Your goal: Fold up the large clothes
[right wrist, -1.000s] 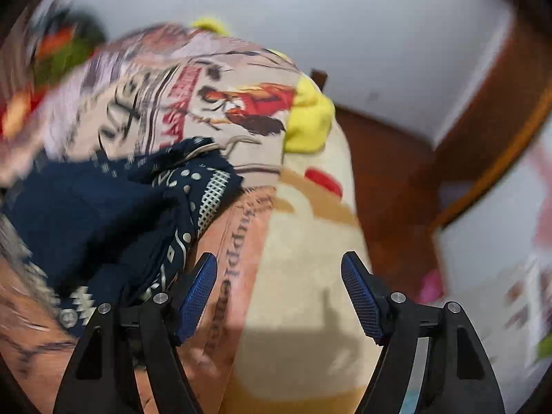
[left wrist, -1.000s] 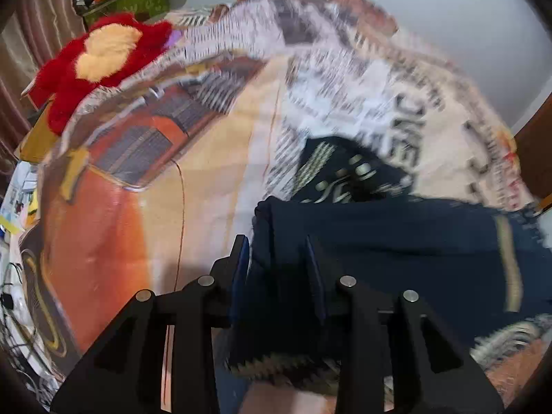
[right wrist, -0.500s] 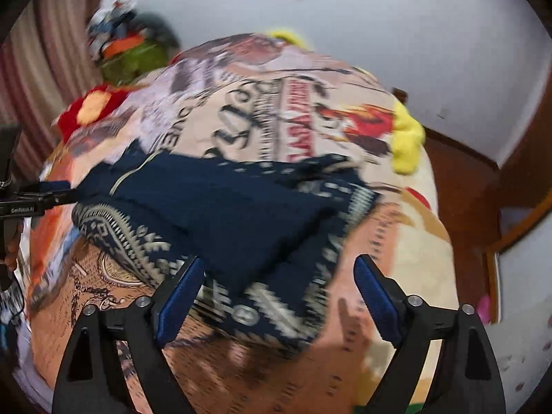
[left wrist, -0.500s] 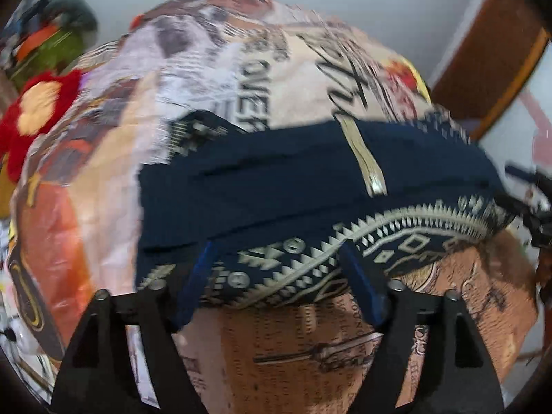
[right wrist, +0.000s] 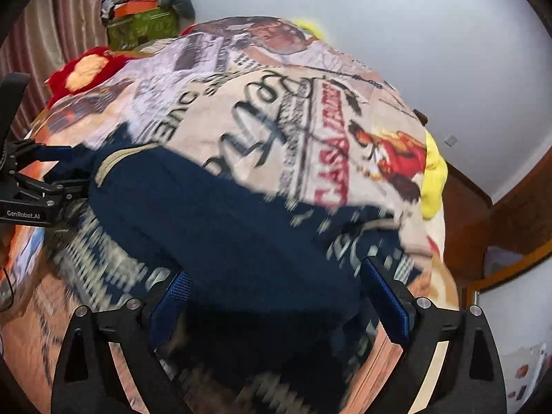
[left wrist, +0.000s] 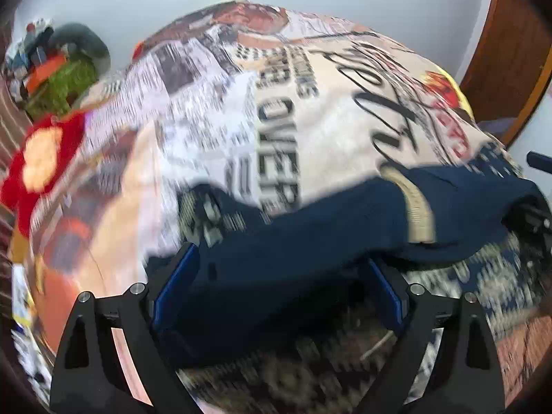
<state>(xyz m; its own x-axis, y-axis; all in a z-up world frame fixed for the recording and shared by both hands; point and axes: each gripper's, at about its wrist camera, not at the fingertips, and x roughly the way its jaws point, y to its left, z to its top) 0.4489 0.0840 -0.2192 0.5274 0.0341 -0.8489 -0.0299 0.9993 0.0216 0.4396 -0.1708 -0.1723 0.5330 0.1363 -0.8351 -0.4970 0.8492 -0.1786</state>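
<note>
A navy garment with gold patterned trim (left wrist: 327,227) lies bunched across the printed bedspread (left wrist: 310,110); it also shows in the right wrist view (right wrist: 220,227). My left gripper (left wrist: 277,296) is open, its blue pads wide apart with a fold of the navy cloth lying between them. My right gripper (right wrist: 276,296) is open too, jaws wide with navy cloth between them. The left gripper shows at the left edge of the right wrist view (right wrist: 41,193), at the garment's far end. The view is motion-blurred.
A red and yellow plush toy (left wrist: 38,162) lies at the bed's left. A green box with clutter (right wrist: 138,24) stands behind it. A yellow cushion (right wrist: 434,176) sits at the bed's right edge, above the wooden floor (right wrist: 465,207).
A second ago my left gripper was shut on the navy cloth; it has opened. Both grippers have moved in over the garment, which now lies between their open jaws.
</note>
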